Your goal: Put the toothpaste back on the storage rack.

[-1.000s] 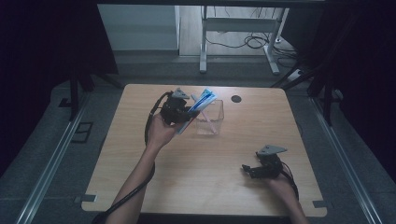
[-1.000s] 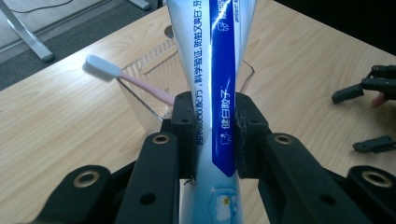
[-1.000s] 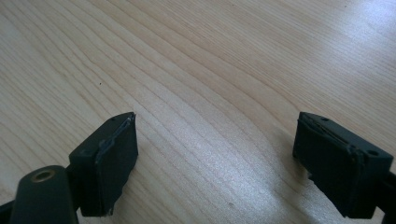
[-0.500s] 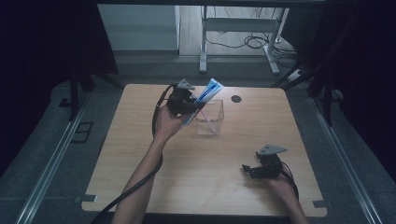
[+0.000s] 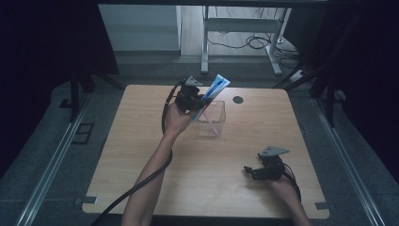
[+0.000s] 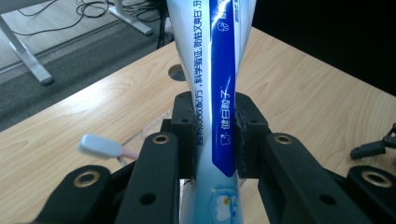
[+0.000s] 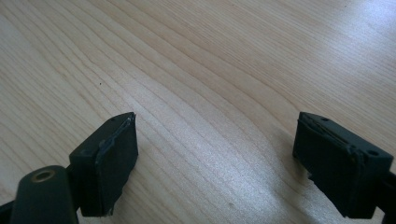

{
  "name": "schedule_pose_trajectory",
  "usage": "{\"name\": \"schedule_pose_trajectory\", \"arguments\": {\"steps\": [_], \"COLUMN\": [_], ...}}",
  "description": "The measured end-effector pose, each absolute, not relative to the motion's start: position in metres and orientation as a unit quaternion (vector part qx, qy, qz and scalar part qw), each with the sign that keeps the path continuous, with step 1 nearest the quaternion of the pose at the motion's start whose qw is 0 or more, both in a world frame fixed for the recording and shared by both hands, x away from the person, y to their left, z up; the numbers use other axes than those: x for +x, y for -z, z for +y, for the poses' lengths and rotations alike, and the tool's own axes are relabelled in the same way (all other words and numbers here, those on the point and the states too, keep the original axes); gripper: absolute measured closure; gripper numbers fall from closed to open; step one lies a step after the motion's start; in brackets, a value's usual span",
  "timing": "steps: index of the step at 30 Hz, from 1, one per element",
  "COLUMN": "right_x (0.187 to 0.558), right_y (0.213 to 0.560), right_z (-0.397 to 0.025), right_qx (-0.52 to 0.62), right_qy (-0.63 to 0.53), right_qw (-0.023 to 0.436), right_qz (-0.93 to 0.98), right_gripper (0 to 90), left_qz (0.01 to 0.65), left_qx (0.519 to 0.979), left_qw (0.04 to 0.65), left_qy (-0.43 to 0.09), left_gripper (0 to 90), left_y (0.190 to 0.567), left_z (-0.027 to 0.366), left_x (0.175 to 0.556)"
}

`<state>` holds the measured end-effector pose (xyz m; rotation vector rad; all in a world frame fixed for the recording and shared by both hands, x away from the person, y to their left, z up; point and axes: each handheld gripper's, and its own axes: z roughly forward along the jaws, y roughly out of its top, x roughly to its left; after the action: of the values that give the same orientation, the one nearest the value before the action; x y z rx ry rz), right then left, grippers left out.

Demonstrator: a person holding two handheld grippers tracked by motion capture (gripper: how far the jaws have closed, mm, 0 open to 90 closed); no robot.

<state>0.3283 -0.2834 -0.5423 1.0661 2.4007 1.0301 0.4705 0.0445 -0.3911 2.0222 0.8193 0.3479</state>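
Two grippers are at work over the wooden tabletop. Held up in the air, the left gripper has its fingers clamped on a blue-and-white toothpaste tube — the tube hangs tilted just above the near-left rim of a clear plastic container, which stands on the far middle of the tabletop. A toothbrush leans inside that container. Well apart, the right gripper rests low at the near right, fingers wide apart — nothing between them.
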Motion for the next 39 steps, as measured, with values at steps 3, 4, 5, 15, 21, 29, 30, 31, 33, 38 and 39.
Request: {"name": "schedule_pose_trajectory", "arguments": {"steps": [3, 4, 5, 15, 21, 29, 30, 31, 33, 38, 39], "right_x": [0.328, 0.328, 0.328, 0.328, 0.328, 0.328, 0.328, 0.328, 0.328, 0.328, 0.328], "right_y": [0.542, 0.542, 0.542, 0.542, 0.542, 0.542, 0.542, 0.542, 0.542, 0.542, 0.542], "right_z": [-0.283, -0.283, -0.283, -0.283, -0.283, -0.283, -0.283, -0.283, -0.283, -0.283, -0.283], "right_qx": [0.373, 0.373, 0.373, 0.373, 0.373, 0.373, 0.373, 0.373, 0.373, 0.373, 0.373], "right_qy": [-0.360, -0.360, -0.361, -0.361, -0.361, -0.361, -0.361, -0.361, -0.360, -0.361, -0.361], "right_qw": [0.159, 0.159, 0.159, 0.159, 0.159, 0.159, 0.159, 0.159, 0.159, 0.159, 0.159], "right_qz": [0.840, 0.840, 0.840, 0.840, 0.840, 0.840, 0.840, 0.840, 0.840, 0.840, 0.840], "right_gripper": [14.1, 14.1, 14.1, 14.1, 14.1, 14.1, 14.1, 14.1, 14.1, 14.1, 14.1], "left_qz": [0.331, 0.331, 0.331, 0.332, 0.333, 0.334, 0.333, 0.334, 0.334, 0.336, 0.337], "left_qx": [0.815, 0.815, 0.813, 0.806, 0.800, 0.793, 0.792, 0.791, 0.790, 0.788, 0.788], "left_qw": [0.453, 0.454, 0.456, 0.468, 0.474, 0.483, 0.484, 0.486, 0.488, 0.486, 0.486], "left_qy": [-0.144, -0.142, -0.143, -0.148, -0.154, -0.162, -0.165, -0.165, -0.166, -0.171, -0.172], "left_gripper": [73.9, 73.9, 73.9, 73.9, 73.9, 73.9, 73.9, 73.9, 73.9, 73.8, 73.7], "left_y": [0.392, 0.392, 0.392, 0.396, 0.397, 0.400, 0.400, 0.401, 0.403, 0.409, 0.411], "left_z": [0.041, 0.040, 0.039, 0.031, 0.026, 0.021, 0.020, 0.020, 0.018, 0.014, 0.013], "left_x": [0.474, 0.475, 0.475, 0.483, 0.488, 0.494, 0.495, 0.496, 0.497, 0.500, 0.500]}}
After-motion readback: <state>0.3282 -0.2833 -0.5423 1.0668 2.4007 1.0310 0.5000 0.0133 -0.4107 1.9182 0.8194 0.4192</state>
